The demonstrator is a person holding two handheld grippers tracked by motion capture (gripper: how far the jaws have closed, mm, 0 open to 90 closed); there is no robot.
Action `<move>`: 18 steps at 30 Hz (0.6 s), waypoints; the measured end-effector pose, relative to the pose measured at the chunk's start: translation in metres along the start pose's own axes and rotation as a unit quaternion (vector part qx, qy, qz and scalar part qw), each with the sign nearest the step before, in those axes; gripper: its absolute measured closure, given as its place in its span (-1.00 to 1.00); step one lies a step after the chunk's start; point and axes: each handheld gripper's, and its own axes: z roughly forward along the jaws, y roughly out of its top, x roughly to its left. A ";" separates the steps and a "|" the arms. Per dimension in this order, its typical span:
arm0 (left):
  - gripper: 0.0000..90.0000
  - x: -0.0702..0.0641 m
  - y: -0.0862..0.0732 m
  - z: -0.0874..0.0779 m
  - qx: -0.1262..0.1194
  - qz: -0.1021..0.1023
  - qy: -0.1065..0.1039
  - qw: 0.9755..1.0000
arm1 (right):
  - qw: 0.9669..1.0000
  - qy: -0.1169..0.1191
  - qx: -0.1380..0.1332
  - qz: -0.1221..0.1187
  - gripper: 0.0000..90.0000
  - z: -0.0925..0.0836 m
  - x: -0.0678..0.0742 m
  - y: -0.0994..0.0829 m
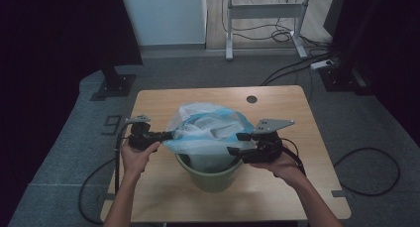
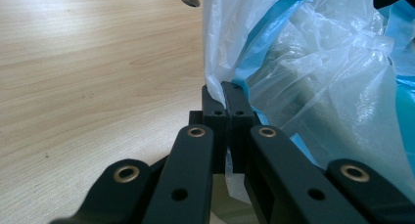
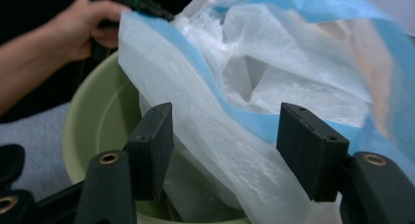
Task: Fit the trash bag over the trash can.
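Right hand-held gripper (image 3: pixel 225 150) is standing open, bag (image 1: pixel 208 130) edge loose between jaws; left hand-held gripper (image 2: pixel 226 99) is pinching the rim, stretching the bag over bin (image 1: pixel 210 175) on bench (image 1: pixel 163 100).

Translucent white bag (image 1: pixel 208 128) with blue edging, pale green bucket (image 1: pixel 210 175), light woodgrain table (image 1: pixel 163 100).

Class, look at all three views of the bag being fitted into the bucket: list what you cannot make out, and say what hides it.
- Inside of the round green plastic bucket: high view, covered by the translucent white-and-blue plastic bag.
- Bucket's base: right gripper view, cut off by the bottom edge.
- Bag's far side: right gripper view, blurred.
- Left hand-held gripper pads: left gripper view, hidden by the pinched bag edge.
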 end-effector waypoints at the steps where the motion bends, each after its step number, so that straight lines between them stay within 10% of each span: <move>1: 1.00 0.000 0.000 0.000 0.000 -0.001 0.000 1.000 | 1.000 -0.002 0.004 -0.006 -0.09 0.002 0.001 0.000; 12: 1.00 0.000 0.000 0.001 -0.001 -0.001 -0.002 1.000 | 0.998 -0.035 0.032 -0.029 0.94 0.009 0.004 -0.002; 18: 1.00 0.000 0.000 -0.002 0.000 -0.003 0.000 1.000 | 0.999 0.006 -0.006 -0.036 0.98 -0.005 0.019 -0.006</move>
